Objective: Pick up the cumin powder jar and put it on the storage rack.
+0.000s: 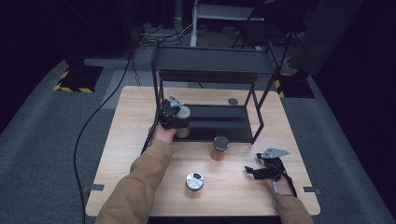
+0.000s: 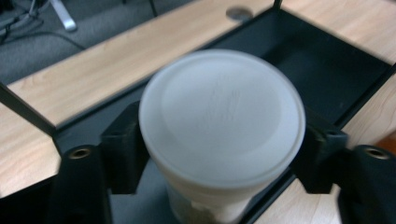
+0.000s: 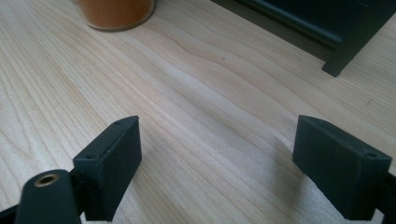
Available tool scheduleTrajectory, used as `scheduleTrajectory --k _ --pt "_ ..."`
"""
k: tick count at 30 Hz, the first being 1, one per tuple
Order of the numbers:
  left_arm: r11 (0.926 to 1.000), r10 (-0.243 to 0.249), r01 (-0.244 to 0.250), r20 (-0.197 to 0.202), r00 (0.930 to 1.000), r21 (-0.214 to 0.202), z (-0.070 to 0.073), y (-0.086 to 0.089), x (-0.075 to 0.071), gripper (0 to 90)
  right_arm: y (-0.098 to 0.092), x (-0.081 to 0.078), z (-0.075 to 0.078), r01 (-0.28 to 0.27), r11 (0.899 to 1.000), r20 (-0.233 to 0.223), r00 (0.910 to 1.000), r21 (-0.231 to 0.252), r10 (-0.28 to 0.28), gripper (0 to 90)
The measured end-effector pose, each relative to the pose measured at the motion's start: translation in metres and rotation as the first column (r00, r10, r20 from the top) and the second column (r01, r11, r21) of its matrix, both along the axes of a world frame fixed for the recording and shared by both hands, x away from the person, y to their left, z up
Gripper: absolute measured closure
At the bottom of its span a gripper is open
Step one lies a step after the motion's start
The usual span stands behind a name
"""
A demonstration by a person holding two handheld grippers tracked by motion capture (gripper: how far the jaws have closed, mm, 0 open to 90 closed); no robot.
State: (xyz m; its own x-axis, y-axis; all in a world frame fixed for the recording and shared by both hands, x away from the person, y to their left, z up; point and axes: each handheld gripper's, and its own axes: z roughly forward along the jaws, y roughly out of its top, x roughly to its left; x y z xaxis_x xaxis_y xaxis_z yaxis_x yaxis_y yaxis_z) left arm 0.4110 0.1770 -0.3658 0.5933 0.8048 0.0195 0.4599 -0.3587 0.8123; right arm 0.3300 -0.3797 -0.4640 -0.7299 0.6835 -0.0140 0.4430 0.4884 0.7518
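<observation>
A jar with a pale lid (image 2: 222,116) stands at the front left corner of the black rack's lower shelf (image 1: 219,123). My left gripper (image 2: 223,149) has one jaw on each side of this jar (image 1: 183,115), and the wide lid hides most of the jar's body. A narrow gap seems to show beside each pad, so the jaws stand open around it. In the high view the left gripper (image 1: 176,117) reaches in from the rack's front left. My right gripper (image 3: 219,163) rests low over bare wood, open and empty, at the table's front right (image 1: 258,171).
An orange-filled jar with a dark lid (image 1: 220,148) stands on the table just in front of the rack, and its base shows in the right gripper view (image 3: 116,11). A silver-lidded jar (image 1: 194,183) stands near the front edge. The rack's top shelf (image 1: 212,60) overhangs the lower one.
</observation>
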Motion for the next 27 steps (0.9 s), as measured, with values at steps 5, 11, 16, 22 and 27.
scheduleTrajectory --k 5,11,16,22,27 --pt "0.9999 0.005 -0.005 0.022 0.9997 -0.009 0.005 0.002 -0.008 16.7 0.0 0.0 0.0 0.001 1.0 0.0 1.0 0.0 -0.001 14.8" --pt "0.9999 -0.007 0.008 0.035 0.9994 -0.014 0.014 0.009 -0.022 15.5 0.0 0.0 0.0 0.0 1.0 -0.002 1.0 0.0 0.0 14.8" --pt "0.9998 -0.019 0.019 0.039 0.9991 -0.002 0.021 0.012 -0.035 15.3 -0.001 0.002 0.001 -0.011 1.0 -0.004 0.9999 -0.001 0.011 14.8" --pt "0.9994 -0.024 0.023 0.036 0.9991 0.024 0.031 0.016 -0.054 15.3 -0.001 0.004 0.001 -0.016 1.0 -0.005 0.9999 -0.003 0.016 14.1" --pt "0.9994 -0.026 0.025 0.025 0.9994 0.025 0.031 0.023 -0.071 15.4 0.001 0.005 0.001 -0.009 1.0 -0.007 0.9999 -0.005 0.009 13.0"
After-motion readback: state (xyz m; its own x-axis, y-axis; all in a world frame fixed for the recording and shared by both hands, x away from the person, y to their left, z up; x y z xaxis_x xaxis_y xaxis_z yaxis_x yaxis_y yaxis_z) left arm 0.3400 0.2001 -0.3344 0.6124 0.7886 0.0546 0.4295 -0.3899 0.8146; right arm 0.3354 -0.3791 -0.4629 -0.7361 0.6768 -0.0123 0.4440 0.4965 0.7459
